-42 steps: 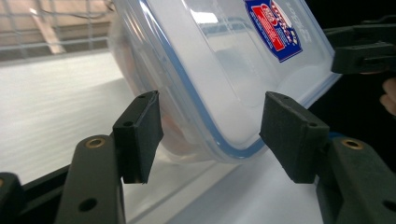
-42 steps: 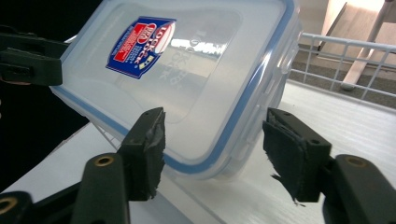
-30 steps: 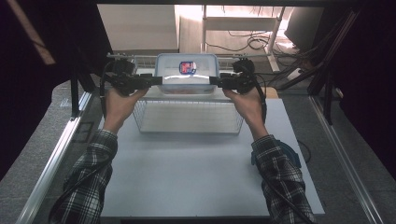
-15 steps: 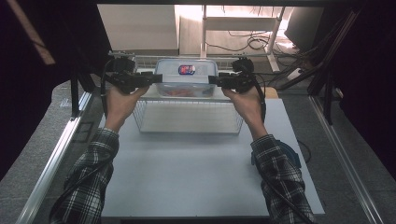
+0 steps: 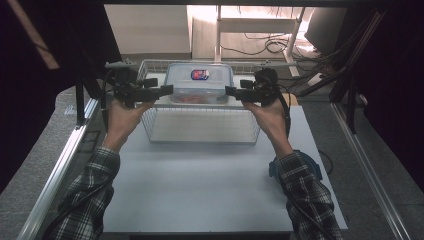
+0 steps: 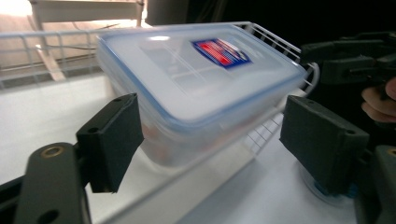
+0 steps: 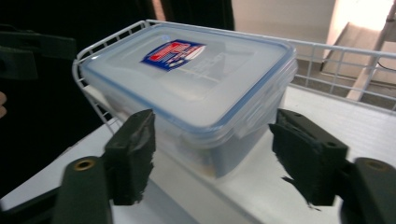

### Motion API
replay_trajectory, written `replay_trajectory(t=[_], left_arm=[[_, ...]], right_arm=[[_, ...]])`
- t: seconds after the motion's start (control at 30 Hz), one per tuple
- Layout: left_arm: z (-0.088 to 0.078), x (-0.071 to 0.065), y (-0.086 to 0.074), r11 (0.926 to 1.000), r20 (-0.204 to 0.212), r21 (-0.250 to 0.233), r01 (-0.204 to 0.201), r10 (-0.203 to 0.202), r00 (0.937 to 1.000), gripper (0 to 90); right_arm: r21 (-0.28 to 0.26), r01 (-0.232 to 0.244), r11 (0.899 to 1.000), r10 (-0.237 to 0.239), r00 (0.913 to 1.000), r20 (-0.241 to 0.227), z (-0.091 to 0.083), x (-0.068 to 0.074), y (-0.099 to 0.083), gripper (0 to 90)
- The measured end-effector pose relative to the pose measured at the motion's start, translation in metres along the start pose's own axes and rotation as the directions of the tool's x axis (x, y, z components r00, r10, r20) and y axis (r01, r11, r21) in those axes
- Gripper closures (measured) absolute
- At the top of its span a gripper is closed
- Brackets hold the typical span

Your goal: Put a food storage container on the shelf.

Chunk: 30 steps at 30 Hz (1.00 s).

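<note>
High view: a lidded plastic container is seen at the far end of the wire basket. Left gripper and right gripper have just been opened, pads apart beside it.

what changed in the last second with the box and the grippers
Both grippers let go: the left gripper and right gripper have just opened and drawn slightly outward from the ends of the lidded plastic box, whose pads no longer press it. The box has sunk into the wire basket. Basket, table and forearms stayed put.
</note>
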<state>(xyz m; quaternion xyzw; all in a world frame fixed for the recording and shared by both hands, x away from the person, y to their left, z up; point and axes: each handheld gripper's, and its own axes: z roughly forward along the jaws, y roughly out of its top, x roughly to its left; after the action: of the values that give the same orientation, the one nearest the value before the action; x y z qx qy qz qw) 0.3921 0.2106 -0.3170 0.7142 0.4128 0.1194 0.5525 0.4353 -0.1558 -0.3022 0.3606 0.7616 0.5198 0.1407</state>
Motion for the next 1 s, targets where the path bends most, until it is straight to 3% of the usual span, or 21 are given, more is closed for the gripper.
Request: replay_trajectory(t=[0.3,0.47,0.67,0.87,1.0], left_arm=[[-0.006,-0.017,-0.043,0.9962,0.027,0.069,-0.054,0.052,0.9983,7.3],[-0.008,-0.026,-0.066,0.9896,0.024,0.083,-0.117,0.115,0.9930,2.9],[-0.011,-0.036,-0.090,0.9833,0.015,0.084,-0.161,0.160,0.9870,0.4],[-0.015,-0.046,-0.115,0.9809,0.005,0.082,-0.176,0.177,0.9843,0.4],[-0.018,-0.050,-0.133,0.9822,0.008,0.075,-0.172,0.172,0.9850,1.5]], right_arm=[[-0.011,0.079,0.997,-0.079,0.9965,-0.028,-0.021,0.018,-0.030,12.1],[0.019,0.139,0.990,-0.139,0.9900,-0.025,-0.028,0.031,-0.047,7.4],[0.038,0.188,0.981,-0.186,0.9813,-0.048,-0.035,0.045,-0.068,5.1],[0.046,0.232,0.972,-0.229,0.9719,-0.054,-0.042,0.052,-0.088,4.3],[0.051,0.239,0.970,-0.237,0.9703,-0.049,-0.048,0.052,-0.104,4.1]])
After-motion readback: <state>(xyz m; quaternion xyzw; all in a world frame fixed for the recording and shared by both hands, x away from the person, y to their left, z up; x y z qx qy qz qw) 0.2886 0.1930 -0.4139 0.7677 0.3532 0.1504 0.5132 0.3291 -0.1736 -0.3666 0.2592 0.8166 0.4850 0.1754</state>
